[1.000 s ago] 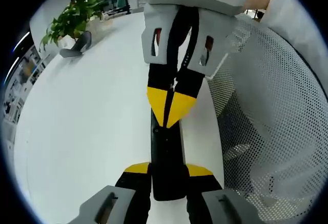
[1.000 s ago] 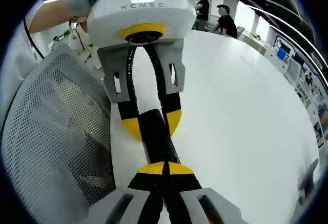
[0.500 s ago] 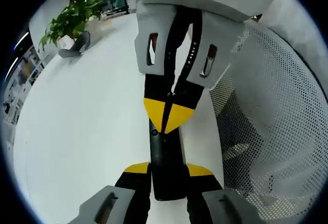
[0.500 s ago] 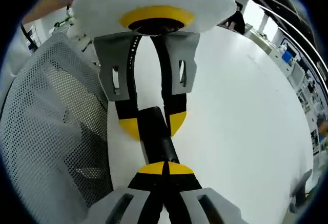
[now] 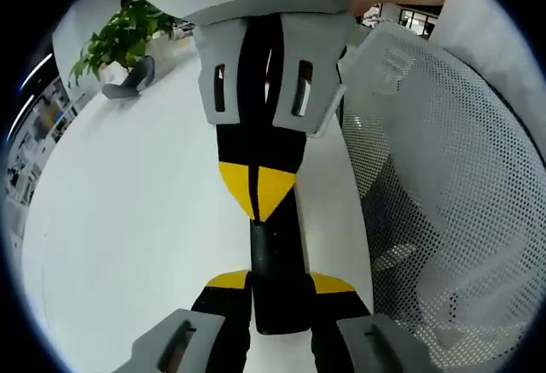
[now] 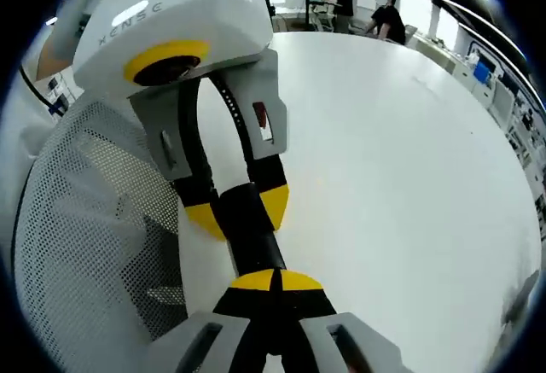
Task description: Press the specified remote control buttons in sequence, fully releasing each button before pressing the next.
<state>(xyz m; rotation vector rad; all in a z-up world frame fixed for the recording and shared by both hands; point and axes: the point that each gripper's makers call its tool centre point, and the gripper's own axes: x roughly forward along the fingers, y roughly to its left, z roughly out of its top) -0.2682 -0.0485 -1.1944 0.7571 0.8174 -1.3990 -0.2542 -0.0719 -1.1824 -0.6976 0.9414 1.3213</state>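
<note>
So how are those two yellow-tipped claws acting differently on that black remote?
The left claw grips the remote by one end between its parted tips; the right claw has its tips shut together, set down on the remote's top face. In the left gripper view, the right claw reaches in from above, the left from below. Both have yellow tips, black fingers and grey bodies.

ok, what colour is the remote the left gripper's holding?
Black. The remote shows best in the left gripper view, clamped between the left gripper's yellow-tipped jaws.

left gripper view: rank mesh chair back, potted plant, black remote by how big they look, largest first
1. mesh chair back, though nearness to the camera inflates it.
2. black remote, also close and partly hidden by both grippers.
3. potted plant, far off.
</note>
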